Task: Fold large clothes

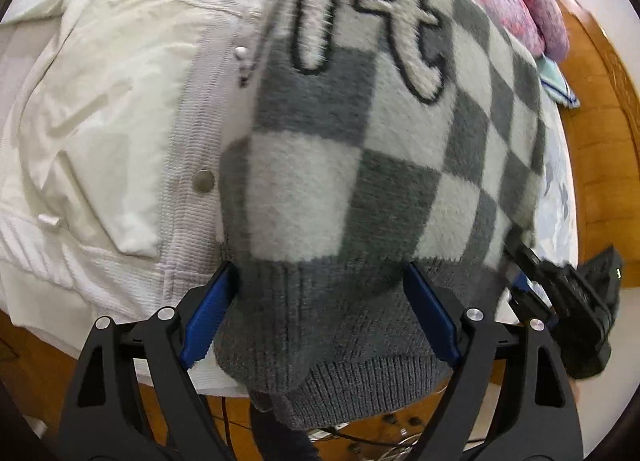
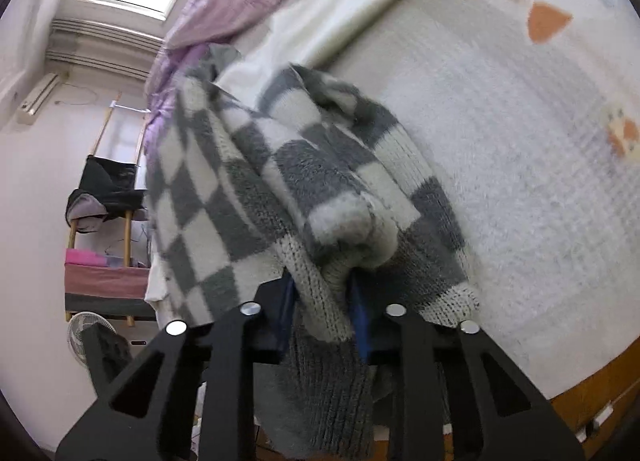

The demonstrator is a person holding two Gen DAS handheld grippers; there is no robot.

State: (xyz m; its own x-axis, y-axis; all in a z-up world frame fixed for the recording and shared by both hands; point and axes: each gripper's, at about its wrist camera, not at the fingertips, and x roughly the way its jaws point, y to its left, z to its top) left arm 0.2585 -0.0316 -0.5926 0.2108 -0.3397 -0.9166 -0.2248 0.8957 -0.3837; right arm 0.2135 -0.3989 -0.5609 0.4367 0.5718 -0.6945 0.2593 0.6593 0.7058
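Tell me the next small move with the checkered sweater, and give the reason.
Probably close the left gripper on the ribbed hem. Its blue pads stand wide apart around the checkered sweater, while the right gripper already pinches a bunched fold. With both ends held, the sweater could be drawn flat across the bed.

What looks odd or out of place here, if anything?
The checkered sweater is bunched rather than flat: its ribbed hem sags off the bed edge between the left gripper's wide jaws, and it overlaps the white jacket. The right gripper pinches a crumpled wad.
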